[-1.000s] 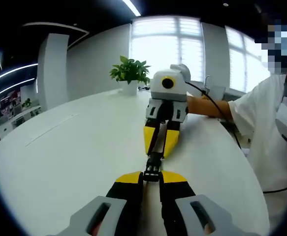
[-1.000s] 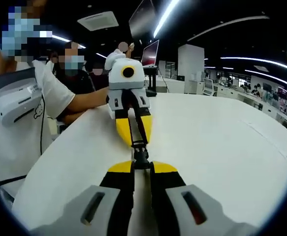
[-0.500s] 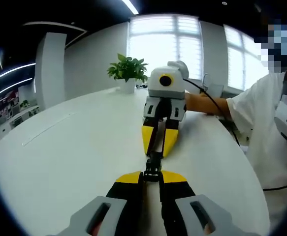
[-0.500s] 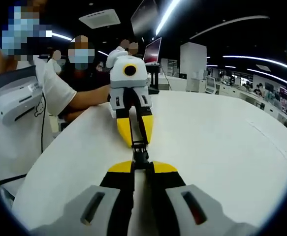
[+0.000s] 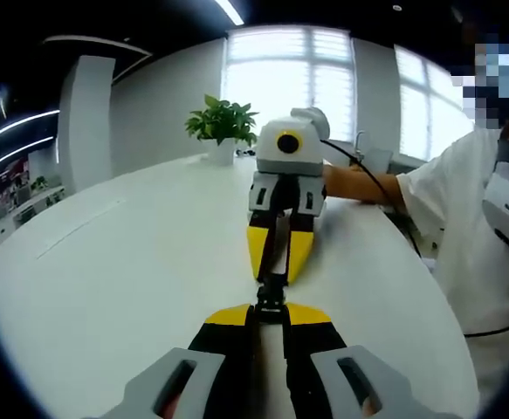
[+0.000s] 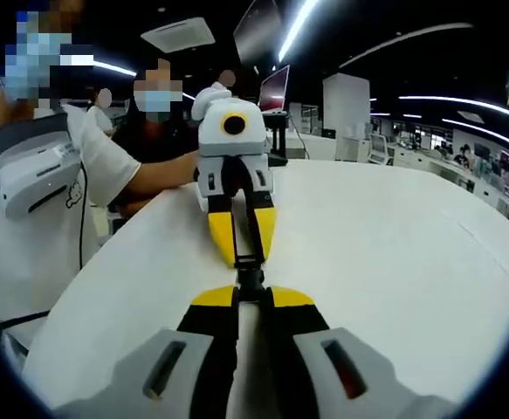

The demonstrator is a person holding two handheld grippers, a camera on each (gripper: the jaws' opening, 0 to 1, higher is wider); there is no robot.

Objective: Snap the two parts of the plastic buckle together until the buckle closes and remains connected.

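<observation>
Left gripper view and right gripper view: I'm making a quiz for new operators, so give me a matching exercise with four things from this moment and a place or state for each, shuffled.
Things:
1. left gripper
2. buckle
3. potted plant
4. monitor

Places or states:
A. far end of the white table, before the windows
B. shut on one end of the buckle
C. black, held between the two grippers' yellow tips
D. behind the facing gripper in the right gripper view, screen lit

Pairs: 1-B, 2-C, 3-A, 4-D
</observation>
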